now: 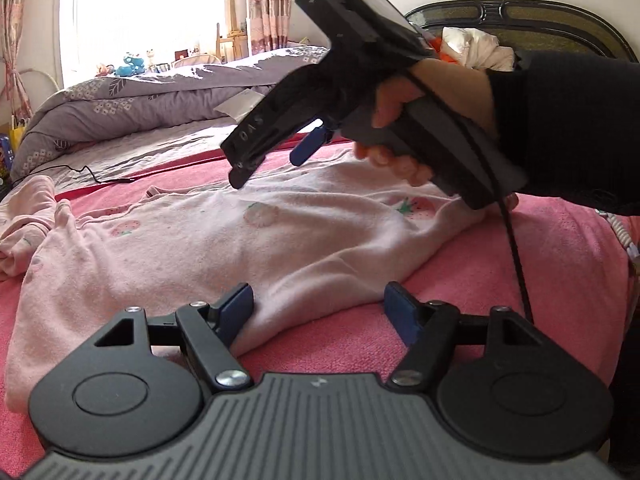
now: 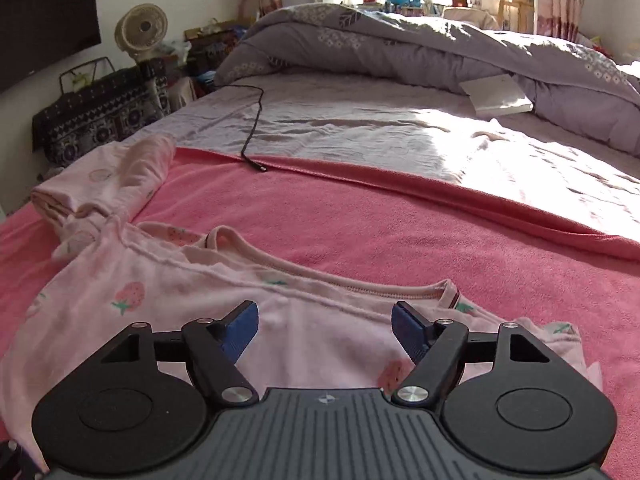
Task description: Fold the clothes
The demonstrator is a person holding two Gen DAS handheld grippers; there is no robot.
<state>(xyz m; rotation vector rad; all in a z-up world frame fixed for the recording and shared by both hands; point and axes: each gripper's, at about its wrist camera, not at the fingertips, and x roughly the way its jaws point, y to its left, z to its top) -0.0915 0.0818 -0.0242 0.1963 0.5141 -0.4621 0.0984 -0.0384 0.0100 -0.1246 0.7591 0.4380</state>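
Observation:
A pale pink shirt with strawberry prints (image 1: 192, 240) lies spread on a pink blanket (image 1: 500, 272). My left gripper (image 1: 320, 312) is open, its blue pads straddling the shirt's near hem edge, holding nothing. My right gripper (image 1: 276, 160) shows in the left wrist view, held in a hand above the shirt's far side, jaws apart. In the right wrist view the right gripper (image 2: 324, 328) is open just above the shirt (image 2: 168, 312) near its neckline (image 2: 312, 276). A bunched sleeve (image 2: 108, 184) lies at the left.
A grey floral duvet (image 2: 420, 48) is heaped at the far side of the bed. A black cable (image 2: 256, 128) and a white book (image 2: 500, 96) lie on the light sheet. A fan (image 2: 142, 28) and cluttered shelves stand left. A dark headboard (image 1: 520, 20) is at right.

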